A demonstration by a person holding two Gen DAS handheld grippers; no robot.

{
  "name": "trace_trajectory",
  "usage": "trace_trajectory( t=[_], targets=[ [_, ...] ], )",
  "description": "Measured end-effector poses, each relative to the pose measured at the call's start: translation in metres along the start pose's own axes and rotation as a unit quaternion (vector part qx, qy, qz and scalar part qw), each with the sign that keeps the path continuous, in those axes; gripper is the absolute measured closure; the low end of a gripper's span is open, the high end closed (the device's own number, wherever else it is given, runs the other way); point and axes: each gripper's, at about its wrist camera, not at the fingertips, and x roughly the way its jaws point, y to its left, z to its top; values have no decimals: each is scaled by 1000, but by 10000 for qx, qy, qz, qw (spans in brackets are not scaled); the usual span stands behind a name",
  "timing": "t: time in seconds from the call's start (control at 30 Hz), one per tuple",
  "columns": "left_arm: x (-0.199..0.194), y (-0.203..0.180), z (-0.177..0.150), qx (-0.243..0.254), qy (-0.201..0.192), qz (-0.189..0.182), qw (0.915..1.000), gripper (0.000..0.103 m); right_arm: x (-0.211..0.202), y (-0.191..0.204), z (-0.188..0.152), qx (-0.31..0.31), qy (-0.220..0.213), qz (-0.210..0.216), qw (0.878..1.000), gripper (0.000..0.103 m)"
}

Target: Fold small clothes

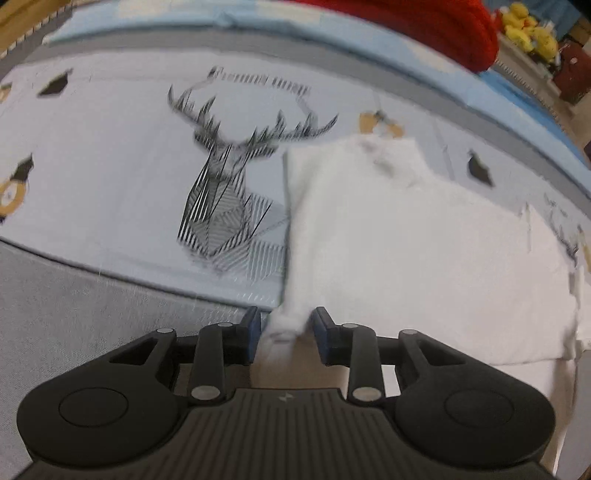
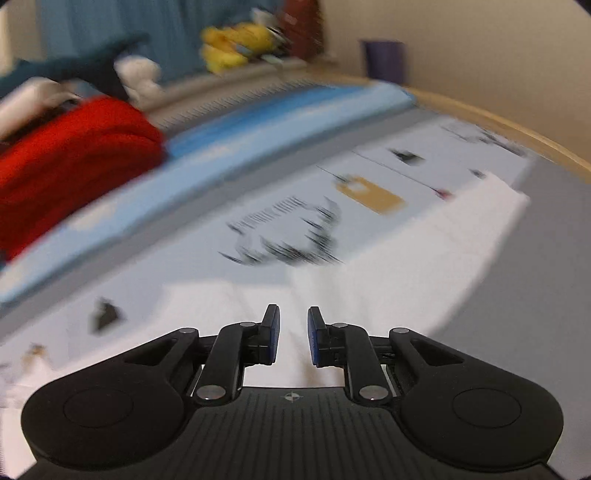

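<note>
While both wrist pictures are smeared by blur, the biggest thing in them is plain enough: a pale blue-white printed bedspread (image 1: 110, 155) that fills most of the left wrist view and runs across the middle of the right wrist view. Printed on it is a black line-drawn stag head (image 1: 229, 177), lying at about 11 o'clock from the left gripper, with a line of writing above the antlers that is too blurred to read. Small black graduation-cap shapes and tan tag shapes are scattered over the same print.

Next in size is the white garment (image 1: 406, 251), spread flat on the bedspread. In the left wrist view it reaches from 12 o'clock round to 3 o'clock of the tongs; in the right wrist view it lies under and ahead of the tongs, stretching away toward 2 o'clock.

A red knitted thing (image 1: 443, 26) sits at the far edge, at about 1 o'clock in the left view and 10 o'clock in the right view. Yellow plush toys (image 2: 236, 46) stand behind it, near 12 o'clock in the right view.

The left gripper (image 1: 286, 328) stands partly open, and a bunched corner of the white garment rises between its blue pads without either pad pressing on it. The right gripper (image 2: 293, 332) is parted by a narrow gap, poised over the white garment with nothing gripped.
</note>
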Motion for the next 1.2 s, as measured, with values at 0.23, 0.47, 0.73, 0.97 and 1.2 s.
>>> trace_trajectory(
  t=[0.23, 0.47, 0.73, 0.97, 1.2],
  targets=[
    [1, -20, -4, 226, 92, -253, 9994, 67, 34, 7, -19, 167, 1256, 784, 9888, 83],
    [-12, -25, -5, 302, -132, -305, 9990, 67, 60, -2, -35, 396, 2053, 166, 9778, 83],
    [-16, -31, -5, 387, -191, -288, 9987, 66, 25, 14, -16, 35, 1307, 600, 9896, 83],
    [-34, -39, 0, 528, -522, -350, 9966, 65, 8, -5, 0, -215, 784, 627, 9947, 83],
    [-37, -44, -1, 619, -559, -386, 9958, 64, 6, -29, 13, -125, 621, 639, 9959, 83]
  ],
)
